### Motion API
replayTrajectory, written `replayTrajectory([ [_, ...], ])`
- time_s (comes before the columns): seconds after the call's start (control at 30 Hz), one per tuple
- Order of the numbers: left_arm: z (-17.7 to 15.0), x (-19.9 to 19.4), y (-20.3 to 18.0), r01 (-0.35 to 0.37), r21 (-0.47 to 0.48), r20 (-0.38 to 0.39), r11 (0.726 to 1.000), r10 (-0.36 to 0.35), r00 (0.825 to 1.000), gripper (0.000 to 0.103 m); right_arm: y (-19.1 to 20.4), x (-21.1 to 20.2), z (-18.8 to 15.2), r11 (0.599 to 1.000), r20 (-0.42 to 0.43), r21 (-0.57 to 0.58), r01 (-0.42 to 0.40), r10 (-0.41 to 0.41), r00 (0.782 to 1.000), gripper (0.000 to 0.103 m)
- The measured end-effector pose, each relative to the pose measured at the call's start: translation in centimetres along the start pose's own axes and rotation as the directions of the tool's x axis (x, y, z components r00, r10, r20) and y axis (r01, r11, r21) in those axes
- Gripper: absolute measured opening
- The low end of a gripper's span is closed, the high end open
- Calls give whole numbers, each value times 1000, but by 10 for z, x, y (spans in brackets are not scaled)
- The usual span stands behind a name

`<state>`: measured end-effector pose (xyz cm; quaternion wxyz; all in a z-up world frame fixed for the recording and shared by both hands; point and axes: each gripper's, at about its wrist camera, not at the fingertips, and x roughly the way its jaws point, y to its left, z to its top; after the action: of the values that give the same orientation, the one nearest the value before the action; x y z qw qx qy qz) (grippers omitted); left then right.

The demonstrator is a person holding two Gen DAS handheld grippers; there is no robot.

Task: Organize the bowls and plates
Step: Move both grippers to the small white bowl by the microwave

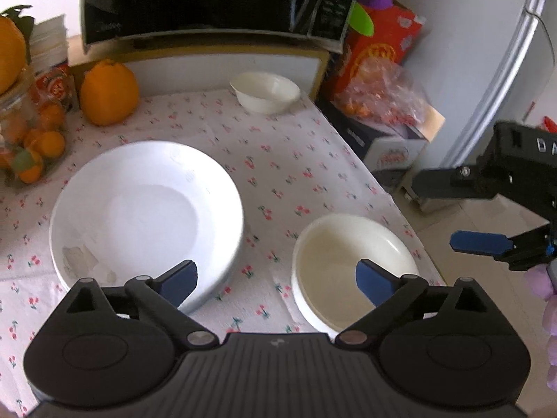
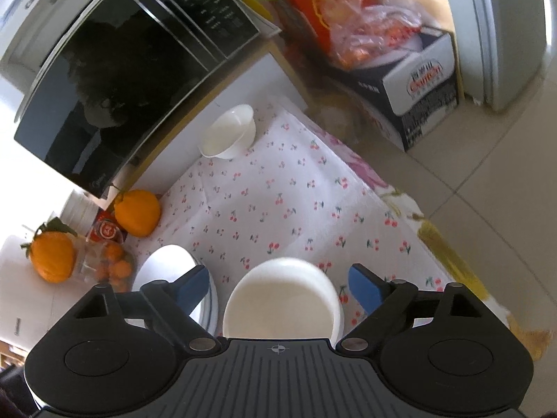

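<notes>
A stack of white plates [image 1: 146, 216] lies on the cherry-print tablecloth [image 1: 278, 160] at the left. A cream bowl [image 1: 348, 264], seemingly nested in another, sits near the table's right edge. A small white bowl [image 1: 264, 90] stands at the back by the shelf. My left gripper [image 1: 276, 278] is open above the cloth, one fingertip over the plates' rim and the other over the cream bowl, gripping nothing. My right gripper [image 2: 280, 285] is open too. The cream bowl [image 2: 282, 299] shows between its fingers without touching the pads. In the left wrist view the right gripper [image 1: 459, 209] hovers beside the table edge.
A black microwave [image 1: 216, 0] stands on a shelf behind the table. A large orange [image 1: 108, 94] and a jar of small oranges [image 1: 31, 139] sit at the back left. Off the right edge are a cardboard box [image 2: 424, 87], a bag of fruit [image 2: 376, 35], a fridge [image 1: 515, 69] and tiled floor [image 2: 487, 191].
</notes>
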<state>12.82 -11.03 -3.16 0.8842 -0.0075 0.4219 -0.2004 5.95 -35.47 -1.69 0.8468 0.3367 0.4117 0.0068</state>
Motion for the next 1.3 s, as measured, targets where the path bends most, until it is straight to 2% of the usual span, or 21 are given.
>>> replayTrajectory([
  [0.2,7,5,8,-25,-40,40,999,27,999,102,10,4,7,997,55,-79,12,-8,998,92],
  [0.4,23,4,15,-57,-25,68,998,58,996,102,14,7,26,992,81,-100,75,-67,994,95],
  [0.57,41,4,22,-77,-34,99,996,80,992,103,16,15,50,998,64,-64,29,-25,998,96],
  [0.97,93,24,40,-104,-56,122,993,111,986,103,43,47,100,991,73,-133,-18,28,997,97],
  [1.2,120,46,55,-130,-77,124,989,139,982,103,47,79,126,989,67,-107,-104,112,992,99],
  [1.3,132,61,57,-113,-77,124,991,122,985,103,40,101,136,983,48,-88,-163,167,985,100],
])
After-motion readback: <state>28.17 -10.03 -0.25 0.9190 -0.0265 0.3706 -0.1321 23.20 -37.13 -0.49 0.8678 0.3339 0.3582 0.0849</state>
